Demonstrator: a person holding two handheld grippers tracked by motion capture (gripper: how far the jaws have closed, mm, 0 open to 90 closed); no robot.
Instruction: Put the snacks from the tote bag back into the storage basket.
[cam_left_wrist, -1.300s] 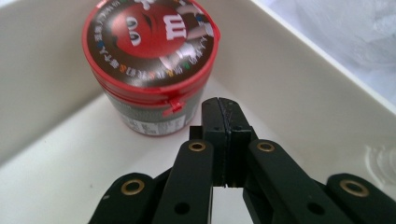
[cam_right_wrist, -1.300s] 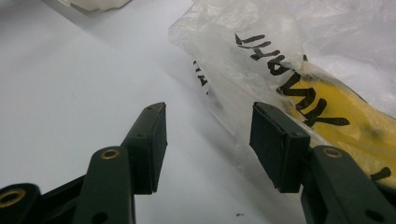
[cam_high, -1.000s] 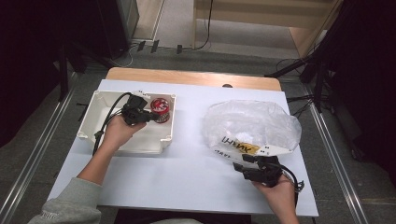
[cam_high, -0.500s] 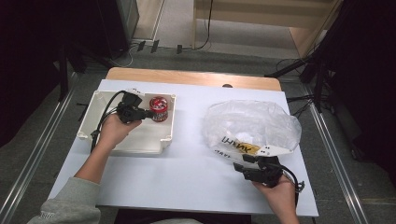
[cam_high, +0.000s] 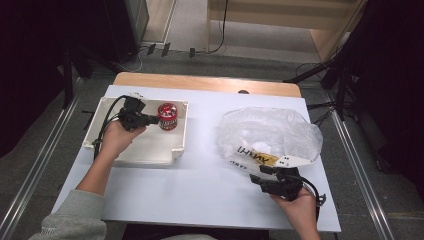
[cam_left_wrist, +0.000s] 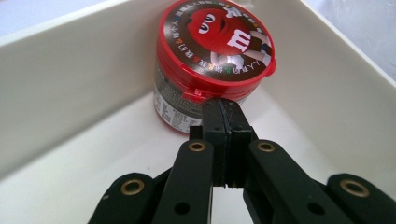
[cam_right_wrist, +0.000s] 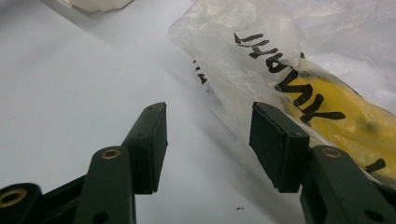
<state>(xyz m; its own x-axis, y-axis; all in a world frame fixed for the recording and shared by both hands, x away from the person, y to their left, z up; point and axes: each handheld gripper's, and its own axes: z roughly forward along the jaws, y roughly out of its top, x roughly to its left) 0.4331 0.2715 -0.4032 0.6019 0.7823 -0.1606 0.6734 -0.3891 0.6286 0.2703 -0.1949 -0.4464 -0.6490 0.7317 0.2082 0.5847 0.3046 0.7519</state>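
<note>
The white bench (cam_high: 200, 200) is stretching out beneath the left tongs (cam_high: 153, 119) and the right tongs (cam_high: 257, 173) and across the gap between them. A wooden strip (cam_high: 205, 82) is running along its far edge, well beyond both tongs, and a small dark knob (cam_high: 243, 92) is sitting there, more to the right tongs' side. On the grey floor (cam_high: 55, 125), one metal rail (cam_high: 42, 167) is lying outward of the left tongs and another rail (cam_high: 357, 165) outward of the right tongs. Far beyond both, a black cable (cam_high: 223, 25) is trailing past pale wooden furniture (cam_high: 280, 20).
</note>
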